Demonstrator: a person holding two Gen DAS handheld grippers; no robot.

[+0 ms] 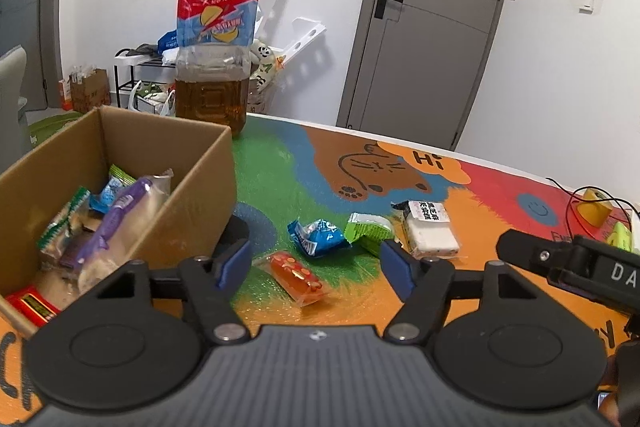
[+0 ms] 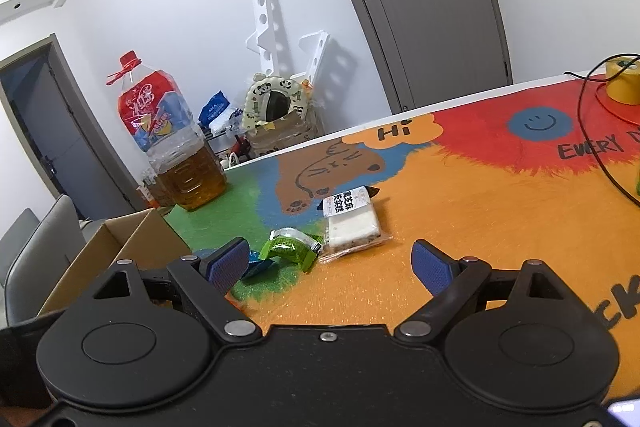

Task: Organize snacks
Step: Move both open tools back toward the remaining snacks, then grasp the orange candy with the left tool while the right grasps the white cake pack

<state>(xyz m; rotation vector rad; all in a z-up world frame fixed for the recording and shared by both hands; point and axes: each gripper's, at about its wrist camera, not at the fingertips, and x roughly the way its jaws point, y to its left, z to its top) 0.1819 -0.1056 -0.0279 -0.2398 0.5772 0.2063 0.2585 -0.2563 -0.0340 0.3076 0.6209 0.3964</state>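
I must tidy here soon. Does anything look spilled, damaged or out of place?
Nothing spilled or damaged. Four snacks lie loose outside the cardboard box: orange packet, blue packet, green packet, white cake bar.

Matt cardboard box (image 1: 188, 187), glossy plastic snack wrappers (image 1: 318, 237)

White walls (image 1: 560, 47); grey door (image 1: 432, 27) with black handle (image 1: 386, 1); second dark door (image 2: 48, 123) at far left; white perforated brackets (image 2: 266, 27) leaning against wall; black rack (image 1: 140, 67) piled with bags; colourful cartoon-printed counter (image 2: 480, 227).
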